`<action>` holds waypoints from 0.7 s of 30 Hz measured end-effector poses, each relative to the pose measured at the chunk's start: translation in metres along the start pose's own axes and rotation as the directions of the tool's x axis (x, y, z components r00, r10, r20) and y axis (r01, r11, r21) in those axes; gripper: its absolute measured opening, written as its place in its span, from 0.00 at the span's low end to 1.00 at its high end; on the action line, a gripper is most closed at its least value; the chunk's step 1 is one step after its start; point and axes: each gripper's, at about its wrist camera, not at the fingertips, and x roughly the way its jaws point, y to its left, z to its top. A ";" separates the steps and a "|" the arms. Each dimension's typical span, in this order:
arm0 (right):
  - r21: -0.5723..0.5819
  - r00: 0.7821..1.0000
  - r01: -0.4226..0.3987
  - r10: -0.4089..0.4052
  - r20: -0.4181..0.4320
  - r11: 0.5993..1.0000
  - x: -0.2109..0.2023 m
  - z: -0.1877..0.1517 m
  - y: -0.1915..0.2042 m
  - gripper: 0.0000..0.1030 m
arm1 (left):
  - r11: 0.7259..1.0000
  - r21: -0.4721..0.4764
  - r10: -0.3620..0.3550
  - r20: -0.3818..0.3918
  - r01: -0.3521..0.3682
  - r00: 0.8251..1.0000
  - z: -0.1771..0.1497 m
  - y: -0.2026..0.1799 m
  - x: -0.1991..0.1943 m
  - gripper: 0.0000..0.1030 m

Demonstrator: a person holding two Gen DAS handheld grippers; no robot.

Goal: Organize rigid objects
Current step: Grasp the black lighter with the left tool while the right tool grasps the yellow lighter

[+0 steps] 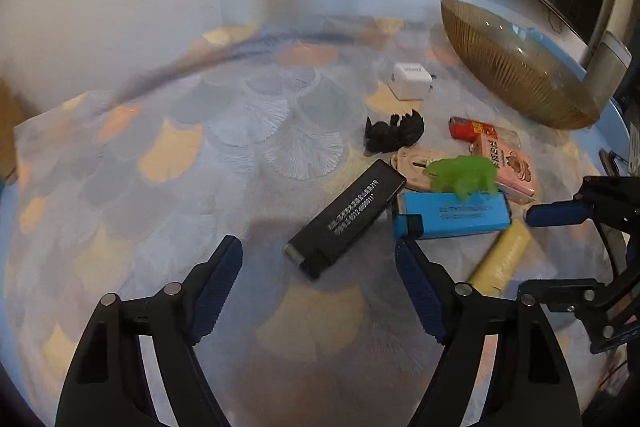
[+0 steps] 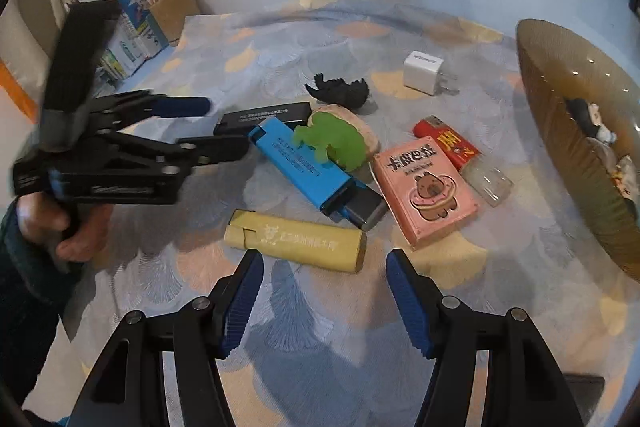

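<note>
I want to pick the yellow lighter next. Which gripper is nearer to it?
Right. The right gripper sits open just before the yellow lighter. The left gripper is beside it, facing the black lighter.

Even, soft indoor light, moderately bright. Soft shadows on tabletop (image 2: 320, 347) below right tool (image 2: 324, 267); fainter under left tool (image 1: 318, 253). Specular glints on bowl (image 2: 560, 115) rim. Left tool motion-blurred in right wrist view. Strong fisheye bend and dark vignette at edges. Background slightly soft.
</note>
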 end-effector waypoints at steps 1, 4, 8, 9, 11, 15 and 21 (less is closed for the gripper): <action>-0.008 1.000 -0.007 0.007 0.000 1.000 0.002 0.001 0.000 0.60 | 1.000 0.010 0.002 0.011 -0.002 1.000 0.002 -0.001 0.003 0.72; -0.041 1.000 -0.023 0.024 0.009 0.999 0.007 0.005 0.006 0.61 | 0.999 0.039 0.006 0.033 -0.008 0.999 0.005 -0.006 0.006 0.57; -0.089 1.000 -0.024 0.024 0.001 0.996 0.010 0.005 0.024 0.63 | 0.999 0.048 0.011 0.043 -0.013 0.999 0.001 -0.013 0.000 0.21; -0.102 0.999 -0.040 0.040 -0.001 0.994 0.009 0.002 0.029 0.63 | 0.999 0.034 0.018 0.045 -0.019 0.999 -0.003 -0.012 -0.003 0.21; -0.133 0.997 -0.077 0.076 -0.012 0.988 0.006 -0.006 0.041 0.63 | 0.999 -0.021 0.030 0.053 -0.029 0.998 -0.016 -0.009 -0.012 0.21; -0.218 0.986 -0.165 0.159 -0.043 0.962 -0.007 -0.033 0.067 0.63 | 0.987 -0.158 0.046 0.057 -0.037 0.997 -0.047 0.005 -0.036 0.21; -0.242 1.000 -0.025 0.020 -0.022 0.970 -0.003 -0.027 0.066 0.63 | 0.976 -0.213 0.053 0.057 -0.039 0.997 -0.071 0.015 -0.049 0.22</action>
